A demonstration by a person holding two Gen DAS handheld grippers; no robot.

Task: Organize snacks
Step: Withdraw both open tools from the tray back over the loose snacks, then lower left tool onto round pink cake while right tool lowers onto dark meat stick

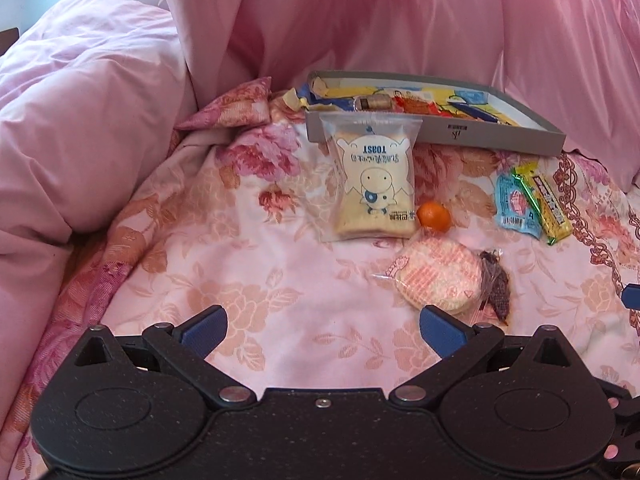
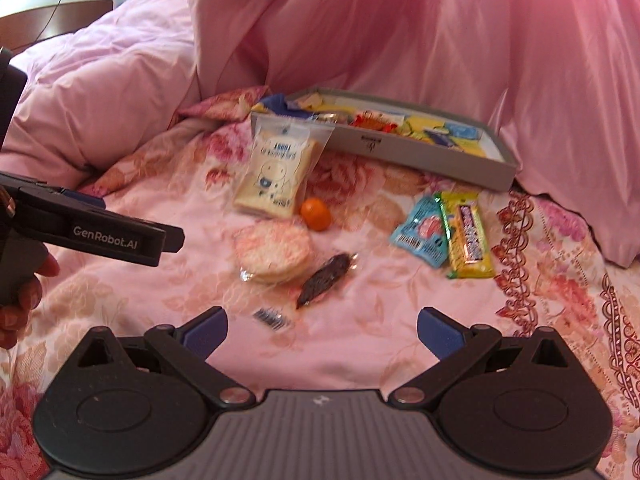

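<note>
Snacks lie on a floral bedsheet in front of a grey box (image 1: 436, 136) (image 2: 420, 160) holding several wrapped snacks. A toast packet (image 1: 374, 184) (image 2: 276, 172) leans on the box's front wall. Beside it lie a small orange (image 1: 433, 215) (image 2: 316, 213), a round rice cracker pack (image 1: 436, 276) (image 2: 274, 252), a dark dried snack in clear wrap (image 1: 496, 284) (image 2: 326, 278), a blue packet (image 1: 514, 204) (image 2: 420, 232) and a yellow candy bar (image 1: 550, 208) (image 2: 468, 236). My left gripper (image 1: 322, 330) is open and empty, near the cracker. My right gripper (image 2: 322, 330) is open and empty.
A pink duvet (image 1: 88, 112) is heaped at the left and pink pillows (image 1: 400, 16) stand behind the box. The left gripper's body (image 2: 92, 232) reaches in from the left of the right wrist view. A small clear wrapper (image 2: 272, 317) lies near my right gripper.
</note>
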